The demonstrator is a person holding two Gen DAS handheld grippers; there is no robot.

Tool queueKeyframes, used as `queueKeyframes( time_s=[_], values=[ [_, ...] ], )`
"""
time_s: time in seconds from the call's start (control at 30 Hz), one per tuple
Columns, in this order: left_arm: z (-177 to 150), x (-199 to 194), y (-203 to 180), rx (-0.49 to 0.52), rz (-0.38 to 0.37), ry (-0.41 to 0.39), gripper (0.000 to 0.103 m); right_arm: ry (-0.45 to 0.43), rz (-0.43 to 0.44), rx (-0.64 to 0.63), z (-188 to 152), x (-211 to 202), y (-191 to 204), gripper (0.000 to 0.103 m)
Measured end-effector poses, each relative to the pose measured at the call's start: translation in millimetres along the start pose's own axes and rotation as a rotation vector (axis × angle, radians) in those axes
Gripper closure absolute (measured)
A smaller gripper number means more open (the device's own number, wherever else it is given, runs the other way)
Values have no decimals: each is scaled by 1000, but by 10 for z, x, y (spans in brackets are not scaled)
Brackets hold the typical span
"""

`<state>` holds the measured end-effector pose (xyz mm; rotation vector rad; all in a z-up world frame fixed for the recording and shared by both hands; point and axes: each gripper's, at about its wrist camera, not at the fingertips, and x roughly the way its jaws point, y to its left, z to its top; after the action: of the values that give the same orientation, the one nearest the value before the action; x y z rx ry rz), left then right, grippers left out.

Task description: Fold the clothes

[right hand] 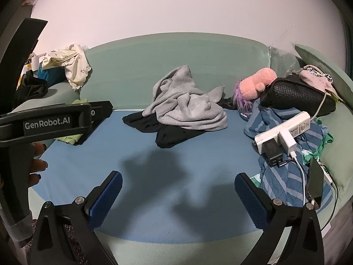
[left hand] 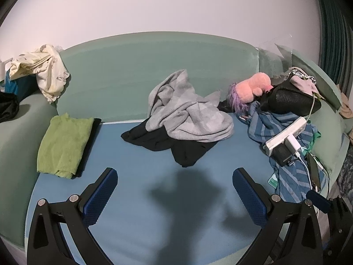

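While both the left gripper [left hand: 175,177] and right gripper [right hand: 178,182] hover wide open and empty, one crumpled grey garment [left hand: 187,112] lies atop one black garment [left hand: 176,146] mid-sofa; one folded green cloth [left hand: 65,145] sits left.

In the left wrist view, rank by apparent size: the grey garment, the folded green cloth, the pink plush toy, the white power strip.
1. grey garment, largest.
2. folded green cloth.
3. and 4. pink plush toy and white power strip look similar; the strip lies nearer the camera, so I will not rank them.
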<state>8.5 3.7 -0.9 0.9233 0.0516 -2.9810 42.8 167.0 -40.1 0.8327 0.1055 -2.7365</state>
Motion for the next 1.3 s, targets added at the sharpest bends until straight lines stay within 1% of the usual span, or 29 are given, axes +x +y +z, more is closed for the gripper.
queueKeyframes(
  time_s=[0.17,0.23,0.3,0.33,0.37,0.43,0.47,0.53,0.6,0.67,0.77,0.8,0.83,0.87,0.9,0.93,0.97,1.0,1.03,1.07,1.1,1.17,1.2,1.27,1.3],
  values=[
    [78,247,58,-37,-36,-7,0,0,1,14,15,91,-76,0],
    [119,373,81,-53,-52,-10,0,9,-5,17,63,253,-136,0],
    [206,637,85,-57,-67,4,0,25,-10,11,128,477,-204,0],
    [253,783,82,-53,-71,12,0,33,-14,4,164,605,-241,2],
    [314,991,78,-43,-71,24,0,38,-24,-3,205,752,-284,5],
    [446,1445,70,-34,-45,41,0,52,-52,-21,312,1067,-379,7],
    [507,1655,85,-38,-43,45,0,61,-68,-29,385,1249,-437,8],
    [636,2070,97,-57,-55,50,1,69,-94,-41,558,1634,-556,10],
    [735,2492,80,-83,-62,57,1,52,-106,-39,739,1956,-646,10],
    [774,2874,32,-84,-89,92,3,25,-115,-49,905,2241,-705,9],
    [743,3421,3,-82,-55,168,4,16,-127,-47,1086,2688,-730,7],
    [699,3566,40,-101,-51,204,4,30,-131,-49,1116,2844,-717,9],
    [631,3683,120,-153,-79,226,3,47,-137,-55,1137,2999,-701,13],
    [593,3695,172,-184,-110,218,4,72,-148,-69,1139,3153,-682,34],
    [559,3697,213,-209,-139,210,9,96,-149,-71,1132,3293,-667,52],
    [545,3649,193,-201,-158,202,26,107,-132,-43,1110,3371,-666,57],
    [535,3601,171,-193,-171,197,36,96,-119,-4,1089,3369,-669,71],
    [548,3551,146,-192,-154,205,49,89,-111,31,1071,3349,-660,79],
    [564,3493,123,-193,-139,212,68,86,-111,47,1057,3312,-638,83],
    [591,3399,118,-208,-139,217,74,84,-103,53,1041,3253,-611,89],
    [593,3341,128,-219,-150,225,81,85,-93,52,1025,3189,-585,92],
    [554,3177,180,-245,-179,233,89,101,-64,22,991,3032,-542,93],
    [501,3078,233,-267,-198,233,92,110,-42,19,968,2947,-539,94],
    [307,2792,393,-355,-277,256,93,138,8,41,883,2737,-543,97],
    [203,2618,440,-373,-282,259,93,151,27,44,807,2618,-525,101]
  ],
)
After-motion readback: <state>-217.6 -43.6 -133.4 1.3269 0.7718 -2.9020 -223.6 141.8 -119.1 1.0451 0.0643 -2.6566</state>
